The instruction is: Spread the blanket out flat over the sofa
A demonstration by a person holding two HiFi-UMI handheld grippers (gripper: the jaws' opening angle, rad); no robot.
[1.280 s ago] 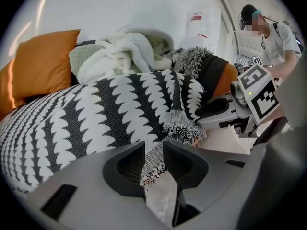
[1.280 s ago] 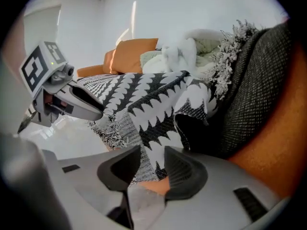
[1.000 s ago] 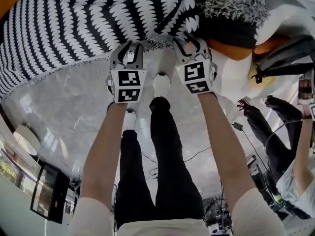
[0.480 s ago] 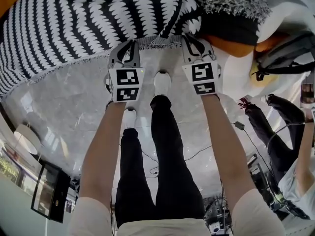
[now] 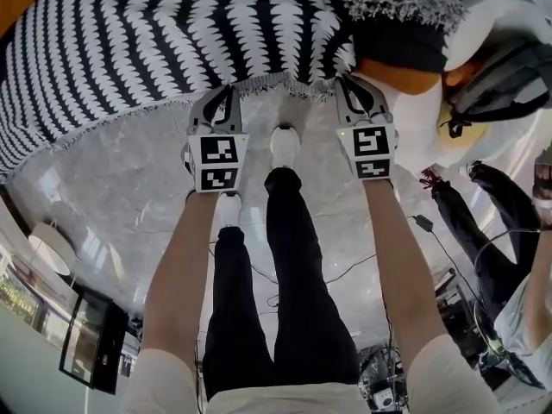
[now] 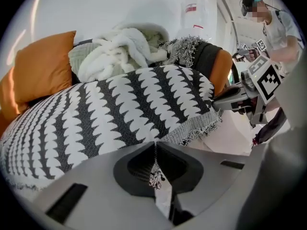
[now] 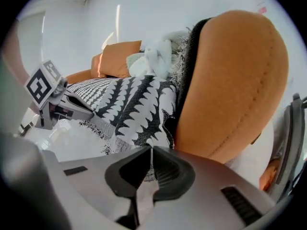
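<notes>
A black-and-white patterned blanket (image 5: 172,41) with a fringed hem lies over the orange sofa (image 7: 235,80). In the head view my left gripper (image 5: 221,102) and right gripper (image 5: 359,89) are both at its near hem, which stretches between them. Each has just been closing on that hem. The left gripper (image 6: 154,147) is shut with a strip of blanket (image 6: 120,104) pinched between its pads. My right gripper (image 7: 150,151) is likewise shut on the blanket (image 7: 134,104) beside the sofa arm. Each gripper view shows the other gripper off to the side.
An orange cushion (image 6: 41,68) and a white fluffy throw (image 6: 115,51) sit at the back of the sofa. A dark fringed cloth (image 5: 397,7) and a black bag (image 5: 500,80) lie at the right. A person (image 5: 509,231) stands to my right. Cables (image 5: 345,270) cross the marble floor.
Both grippers have shut on the blanket's hem. They have drawn it toward me and moved apart, the right one further right, so the hem now runs taut between them.
</notes>
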